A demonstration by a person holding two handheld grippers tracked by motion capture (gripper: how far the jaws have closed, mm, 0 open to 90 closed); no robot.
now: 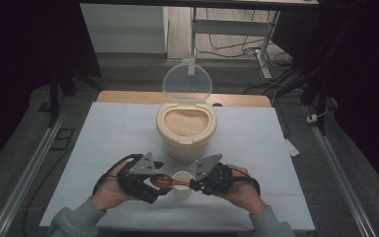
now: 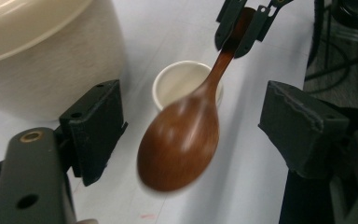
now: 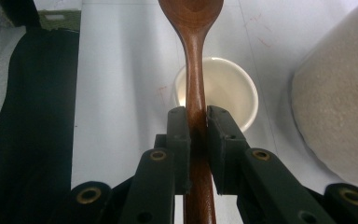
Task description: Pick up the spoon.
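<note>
Spoon: brown wooden spoon (image 3: 192,56), handle clamped in right claw (image 3: 196,122), bowl between wide-open left claw (image 2: 186,126) jaws.
Below: small white cup (image 2: 179,81).

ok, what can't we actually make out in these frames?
- Spoon: bowl blurred in the left gripper view; its tip is cut by the top edge in the right gripper view.
- Small cup: part of its inside is hidden by the spoon handle and the right gripper.
- Rice container: only its wall shows in both gripper views.

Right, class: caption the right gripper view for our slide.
Right gripper clamps wooden spoon above small white cup.
</note>
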